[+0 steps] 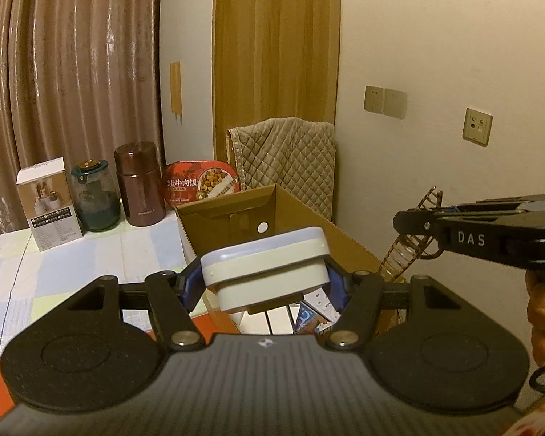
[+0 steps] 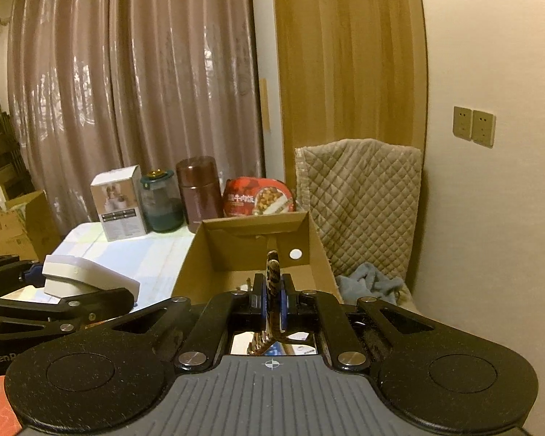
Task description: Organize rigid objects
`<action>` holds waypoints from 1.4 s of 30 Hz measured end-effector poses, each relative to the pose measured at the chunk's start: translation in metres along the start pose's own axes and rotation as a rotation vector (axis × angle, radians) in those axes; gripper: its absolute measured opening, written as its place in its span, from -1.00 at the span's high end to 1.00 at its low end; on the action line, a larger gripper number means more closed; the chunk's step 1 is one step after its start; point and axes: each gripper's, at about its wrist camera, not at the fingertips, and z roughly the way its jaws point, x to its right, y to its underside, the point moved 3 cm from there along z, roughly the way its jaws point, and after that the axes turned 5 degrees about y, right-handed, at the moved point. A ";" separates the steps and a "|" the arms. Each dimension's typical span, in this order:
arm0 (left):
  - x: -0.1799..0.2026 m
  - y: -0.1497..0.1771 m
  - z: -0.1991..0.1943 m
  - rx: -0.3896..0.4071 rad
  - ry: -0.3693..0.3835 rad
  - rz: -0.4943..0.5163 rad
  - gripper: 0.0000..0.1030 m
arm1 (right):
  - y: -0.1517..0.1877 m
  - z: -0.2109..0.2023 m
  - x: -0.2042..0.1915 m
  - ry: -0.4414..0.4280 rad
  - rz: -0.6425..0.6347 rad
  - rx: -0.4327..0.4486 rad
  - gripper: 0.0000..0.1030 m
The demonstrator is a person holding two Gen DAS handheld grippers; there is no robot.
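Left gripper [image 1: 265,283] clamped on a white lidded container [image 1: 265,265], held in the air over the near edge of the open cardboard box [image 1: 232,207] on the worktop [image 1: 91,254]. Right gripper [image 2: 271,299] clamped on a brown patterned comb-like piece [image 2: 272,279], above the box too. White carton [image 1: 49,207], glass jar [image 1: 96,198], brown flask [image 1: 140,185], red food bowl [image 1: 201,181] line the worktop's far edge.

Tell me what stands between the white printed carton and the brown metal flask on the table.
A glass jar with a teal lid stands between the white carton and the brown flask, all upright in one row. Both wrist views show it.
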 end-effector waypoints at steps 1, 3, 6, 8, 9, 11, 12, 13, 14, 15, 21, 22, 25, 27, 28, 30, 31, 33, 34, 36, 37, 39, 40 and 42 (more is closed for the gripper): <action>0.000 0.000 0.002 -0.004 0.000 -0.001 -0.19 | 0.000 0.001 0.001 0.003 -0.005 -0.001 0.94; 0.000 0.000 0.004 -0.009 0.003 -0.001 -0.19 | -0.002 0.006 0.003 0.007 -0.012 -0.005 0.94; 0.001 0.000 0.009 -0.017 0.005 0.006 -0.19 | -0.003 0.012 0.006 0.010 -0.024 -0.012 0.94; 0.001 -0.001 0.014 -0.023 0.006 0.010 -0.19 | -0.003 0.018 0.007 0.010 -0.032 -0.017 0.94; 0.001 -0.001 0.016 -0.026 0.006 0.011 -0.19 | -0.003 0.020 0.007 0.011 -0.036 -0.020 0.94; 0.000 -0.002 0.023 -0.034 0.007 0.013 -0.19 | -0.003 0.028 0.009 0.011 -0.045 -0.031 0.94; -0.001 -0.003 0.026 -0.037 0.008 0.015 -0.19 | -0.003 0.032 0.010 0.011 -0.048 -0.037 0.94; -0.001 -0.003 0.029 -0.040 0.008 0.018 -0.19 | -0.003 0.036 0.011 0.011 -0.051 -0.042 0.94; -0.002 -0.004 0.033 -0.044 0.009 0.022 -0.19 | -0.002 0.040 0.012 0.013 -0.054 -0.046 0.94; -0.002 -0.005 0.037 -0.048 0.010 0.026 -0.19 | -0.002 0.044 0.013 0.015 -0.057 -0.049 0.94; -0.017 -0.017 0.061 -0.065 0.009 0.025 -0.19 | -0.010 0.072 0.022 0.007 -0.068 -0.068 0.94; -0.021 -0.021 0.066 -0.068 0.006 0.023 -0.19 | -0.012 0.077 0.023 0.007 -0.072 -0.071 0.94; -0.031 -0.030 0.082 -0.077 0.003 0.020 -0.19 | -0.019 0.094 0.026 0.001 -0.084 -0.084 0.94; -0.037 -0.035 0.094 -0.088 0.004 0.024 -0.19 | -0.023 0.108 0.028 -0.009 -0.088 -0.098 0.94; -0.041 -0.037 0.102 -0.095 0.011 0.023 -0.19 | -0.025 0.115 0.028 -0.017 -0.088 -0.104 0.94; -0.047 -0.040 0.115 -0.106 0.024 0.017 -0.19 | -0.029 0.128 0.028 -0.034 -0.087 -0.121 0.94; -0.050 -0.041 0.122 -0.112 0.029 0.016 -0.19 | -0.031 0.135 0.027 -0.043 -0.090 -0.129 0.94; -0.053 -0.041 0.134 -0.121 0.045 0.017 -0.18 | -0.034 0.149 0.027 -0.069 -0.081 -0.145 0.94; -0.055 -0.041 0.139 -0.125 0.051 0.019 -0.19 | -0.035 0.156 0.026 -0.076 -0.082 -0.152 0.94; -0.057 -0.039 0.151 -0.137 0.053 0.033 -0.19 | -0.036 0.168 0.024 -0.086 -0.088 -0.156 0.94; -0.057 -0.037 0.156 -0.138 0.049 0.047 -0.19 | -0.036 0.175 0.024 -0.090 -0.090 -0.163 0.94; -0.056 -0.033 0.165 -0.147 0.042 0.078 -0.19 | -0.035 0.188 0.023 -0.101 -0.094 -0.179 0.94; -0.056 -0.031 0.169 -0.153 0.040 0.089 -0.19 | -0.034 0.193 0.022 -0.101 -0.102 -0.186 0.94; -0.056 -0.027 0.179 -0.166 0.038 0.101 -0.19 | -0.031 0.203 0.021 -0.102 -0.117 -0.199 0.94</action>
